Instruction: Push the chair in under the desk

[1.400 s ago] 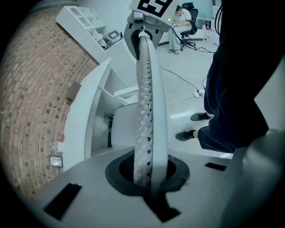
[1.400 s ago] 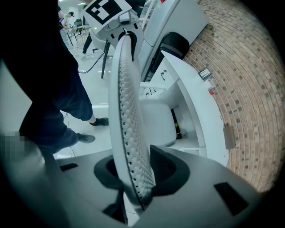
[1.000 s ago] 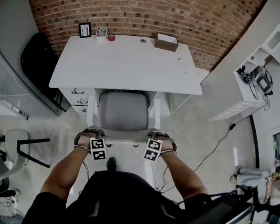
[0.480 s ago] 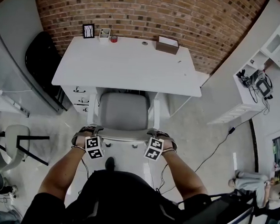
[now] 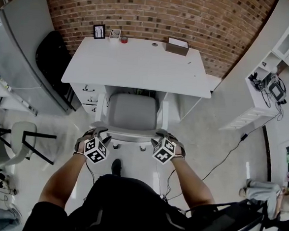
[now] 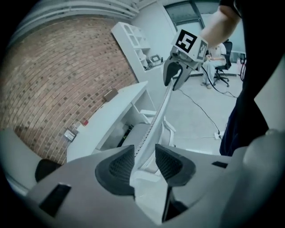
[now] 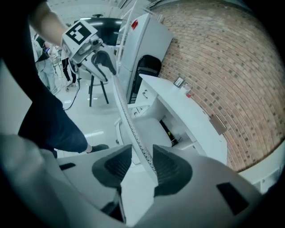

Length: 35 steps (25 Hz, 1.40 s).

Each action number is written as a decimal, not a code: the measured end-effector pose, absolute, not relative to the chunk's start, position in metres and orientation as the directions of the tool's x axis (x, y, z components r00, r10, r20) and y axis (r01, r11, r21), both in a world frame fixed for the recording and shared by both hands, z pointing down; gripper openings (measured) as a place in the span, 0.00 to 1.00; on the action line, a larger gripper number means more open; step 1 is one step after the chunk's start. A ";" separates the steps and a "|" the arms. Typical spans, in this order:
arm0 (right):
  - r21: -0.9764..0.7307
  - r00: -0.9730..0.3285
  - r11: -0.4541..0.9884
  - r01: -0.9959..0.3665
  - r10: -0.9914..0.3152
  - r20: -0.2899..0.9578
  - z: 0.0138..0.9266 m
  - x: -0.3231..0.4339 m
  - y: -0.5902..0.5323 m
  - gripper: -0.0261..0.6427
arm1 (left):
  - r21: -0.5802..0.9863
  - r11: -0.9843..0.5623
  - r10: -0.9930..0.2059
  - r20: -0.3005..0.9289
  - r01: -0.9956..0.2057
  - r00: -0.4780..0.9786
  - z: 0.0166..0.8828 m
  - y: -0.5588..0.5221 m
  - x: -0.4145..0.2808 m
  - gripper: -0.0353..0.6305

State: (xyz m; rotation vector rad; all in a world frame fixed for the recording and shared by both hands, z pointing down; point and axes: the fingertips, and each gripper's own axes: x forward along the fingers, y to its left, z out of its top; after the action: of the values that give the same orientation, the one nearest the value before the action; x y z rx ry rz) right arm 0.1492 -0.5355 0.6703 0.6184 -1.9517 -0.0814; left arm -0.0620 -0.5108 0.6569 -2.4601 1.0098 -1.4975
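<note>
On my head feed the chair [image 5: 133, 112] has a mid-grey seat in a white frame. In both gripper views its back edge is white, with a fine dotted strip running along it. The desk [image 5: 138, 65] is plain white, drawer fronts included. The brick wall [image 5: 142, 11] is reddish brown, with pale mortar lines in a regular bond. I see a brown box [image 5: 177, 45] with a white top, a small red thing [image 5: 124, 39] and a black-framed picture [image 5: 99, 31]. A bag-like shape [image 5: 52, 60] is solid black. The floor [image 5: 202, 136] is pale grey. The second chair [image 5: 15, 139] is off-white with black legs. The person's clothing [image 5: 123, 205] is black
</note>
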 end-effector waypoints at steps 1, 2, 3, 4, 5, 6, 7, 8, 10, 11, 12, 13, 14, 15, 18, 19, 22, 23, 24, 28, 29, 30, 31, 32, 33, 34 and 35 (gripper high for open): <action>0.326 -0.339 0.851 -0.411 -0.475 0.813 0.665 0.149 -0.534 0.26 | -0.381 -0.758 -0.592 0.743 -0.530 0.312 0.651 -0.506 -0.062 0.27; 0.332 -0.351 0.838 -0.432 -0.495 0.794 0.658 0.148 -0.533 0.25 | -0.357 -0.733 -0.608 0.725 -0.578 0.324 0.644 -0.502 -0.062 0.26; 0.337 -0.367 0.825 -0.453 -0.517 0.773 0.651 0.147 -0.532 0.22 | -0.328 -0.703 -0.628 0.703 -0.631 0.334 0.637 -0.498 -0.064 0.25; 0.339 -0.384 0.812 -0.475 -0.538 0.750 0.642 0.146 -0.531 0.18 | -0.295 -0.668 -0.650 0.677 -0.683 0.343 0.628 -0.495 -0.065 0.25; 0.334 -0.402 0.799 -0.501 -0.556 0.727 0.633 0.145 -0.531 0.17 | -0.262 -0.630 -0.676 0.648 -0.731 0.351 0.619 -0.492 -0.065 0.24; 0.323 -0.418 0.785 -0.528 -0.572 0.706 0.624 0.146 -0.530 0.17 | -0.232 -0.594 -0.702 0.616 -0.770 0.356 0.610 -0.488 -0.064 0.22; 0.308 -0.434 0.772 -0.556 -0.586 0.684 0.615 0.147 -0.528 0.16 | -0.207 -0.563 -0.727 0.586 -0.800 0.359 0.601 -0.484 -0.062 0.21; 0.291 -0.450 0.757 -0.584 -0.601 0.660 0.606 0.148 -0.526 0.16 | -0.186 -0.535 -0.748 0.557 -0.824 0.361 0.593 -0.479 -0.061 0.19; 0.253 -0.479 0.728 -0.637 -0.632 0.609 0.588 0.149 -0.523 0.14 | -0.135 -0.484 -0.787 0.499 -0.865 0.363 0.577 -0.469 -0.061 0.14; 0.231 -0.492 0.714 -0.661 -0.644 0.586 0.581 0.150 -0.521 0.13 | -0.098 -0.459 -0.804 0.469 -0.883 0.366 0.569 -0.465 -0.061 0.11; 0.207 -0.504 0.703 -0.680 -0.654 0.565 0.574 0.150 -0.518 0.12 | -0.054 -0.438 -0.818 0.438 -0.897 0.373 0.560 -0.460 -0.062 0.08; 0.181 -0.517 0.696 -0.695 -0.659 0.546 0.569 0.149 -0.514 0.12 | -0.006 -0.422 -0.829 0.408 -0.907 0.383 0.552 -0.454 -0.062 0.07; 0.154 -0.531 0.691 -0.706 -0.661 0.530 0.564 0.147 -0.508 0.11 | 0.040 -0.412 -0.837 0.378 -0.910 0.395 0.544 -0.448 -0.062 0.07; 0.131 -0.544 0.688 -0.714 -0.662 0.515 0.559 0.144 -0.503 0.10 | 0.079 -0.408 -0.843 0.351 -0.909 0.409 0.535 -0.441 -0.061 0.07; 0.090 -0.574 0.684 -0.724 -0.669 0.473 0.542 0.133 -0.489 0.08 | 0.123 -0.417 -0.851 0.296 -0.901 0.434 0.512 -0.427 -0.059 0.06; 0.078 -0.578 0.680 -0.729 -0.673 0.461 0.537 0.132 -0.486 0.08 | 0.127 -0.416 -0.854 0.287 -0.901 0.434 0.506 -0.423 -0.059 0.06; 0.028 -0.582 0.649 -0.760 -0.700 0.415 0.521 0.130 -0.474 0.07 | 0.148 -0.407 -0.861 0.268 -0.901 0.432 0.493 -0.409 -0.060 0.06; 0.015 -0.580 0.637 -0.771 -0.710 0.399 0.516 0.128 -0.471 0.07 | 0.148 -0.407 -0.862 0.265 -0.901 0.433 0.490 -0.405 -0.061 0.06; 0.005 -0.577 0.626 -0.780 -0.721 0.385 0.512 0.126 -0.469 0.06 | 0.143 -0.407 -0.863 0.264 -0.902 0.431 0.488 -0.402 -0.064 0.06; -0.016 -0.558 0.588 -0.809 -0.758 0.338 0.494 0.111 -0.463 0.06 | 0.113 -0.368 -0.880 0.278 -0.923 0.385 0.484 -0.397 -0.094 0.06; -0.017 -0.552 0.580 -0.814 -0.766 0.328 0.489 0.106 -0.463 0.06 | 0.110 -0.353 -0.887 0.276 -0.929 0.369 0.483 -0.396 -0.104 0.06; -0.017 -0.547 0.573 -0.820 -0.774 0.320 0.484 0.100 -0.462 0.06 | 0.108 -0.341 -0.893 0.272 -0.934 0.357 0.482 -0.395 -0.114 0.06; -0.019 -0.543 0.566 -0.824 -0.779 0.314 0.480 0.093 -0.462 0.06 | 0.103 -0.334 -0.898 0.269 -0.937 0.350 0.479 -0.393 -0.124 0.06; -0.026 -0.539 0.560 -0.828 -0.783 0.310 0.475 0.087 -0.461 0.05 | 0.094 -0.335 -0.898 0.268 -0.938 0.348 0.477 -0.391 -0.131 0.06; -0.034 -0.534 0.552 -0.833 -0.787 0.307 0.471 0.080 -0.459 0.05 | 0.083 -0.342 -0.896 0.270 -0.936 0.352 0.474 -0.388 -0.138 0.06; -0.041 -0.529 0.544 -0.838 -0.792 0.305 0.467 0.074 -0.457 0.05 | 0.073 -0.353 -0.893 0.269 -0.933 0.359 0.470 -0.384 -0.143 0.06; -0.043 -0.524 0.538 -0.842 -0.797 0.300 0.462 0.068 -0.455 0.05 | 0.065 -0.363 -0.892 0.264 -0.929 0.367 0.464 -0.381 -0.148 0.06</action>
State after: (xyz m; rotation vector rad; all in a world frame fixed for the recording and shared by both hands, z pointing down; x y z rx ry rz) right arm 0.0676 -0.4551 0.4623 1.3767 -2.5327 0.2677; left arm -0.1477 -0.3815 0.4640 -2.7595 1.8663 -0.3101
